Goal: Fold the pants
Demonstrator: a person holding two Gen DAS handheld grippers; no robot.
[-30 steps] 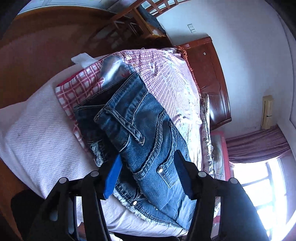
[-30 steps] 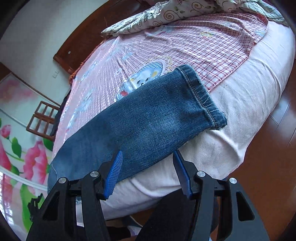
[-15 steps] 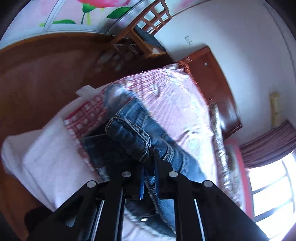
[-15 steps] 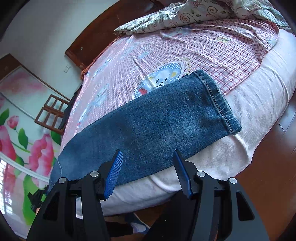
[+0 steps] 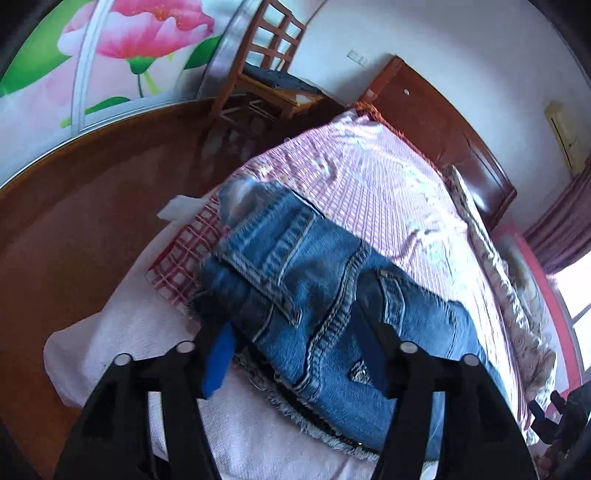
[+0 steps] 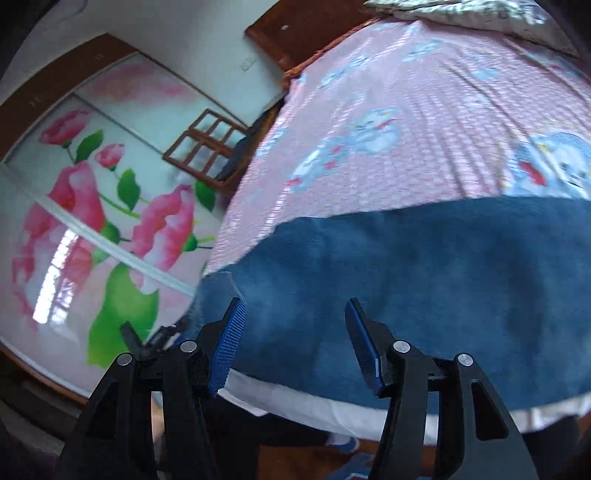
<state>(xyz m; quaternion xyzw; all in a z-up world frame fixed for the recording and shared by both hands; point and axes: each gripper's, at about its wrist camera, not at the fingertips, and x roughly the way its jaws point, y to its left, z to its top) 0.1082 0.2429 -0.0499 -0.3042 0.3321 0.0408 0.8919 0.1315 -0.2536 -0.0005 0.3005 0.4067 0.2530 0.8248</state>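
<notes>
Blue jeans (image 5: 314,295) lie on the bed with the waistband, belt loops and a back pocket facing up and a frayed edge toward me. My left gripper (image 5: 295,354) hovers over the pocket area, its jaws opening; denim shows between the blue pads (image 5: 218,362) but they do not press on it. In the right wrist view the jeans leg (image 6: 424,277) runs across the bed edge, the hem out of sight. My right gripper (image 6: 295,343) stands just above it, jaws opening, nothing gripped. The left gripper's tip (image 6: 147,336) shows at the leg's far end.
A pink checked sheet (image 5: 369,184) covers the bed over a white mattress cover (image 5: 129,332). A dark wooden headboard (image 5: 443,122), a wooden chair (image 5: 269,74), a flowered sliding door (image 6: 92,221) and a wood floor (image 5: 74,221) surround it. A rumpled quilt (image 6: 461,11) lies by the headboard.
The left gripper, shut on the lifted waistband half a second ago, has let go and the denim lies flat again. The right gripper has swept left along the leg, away from the hem.
</notes>
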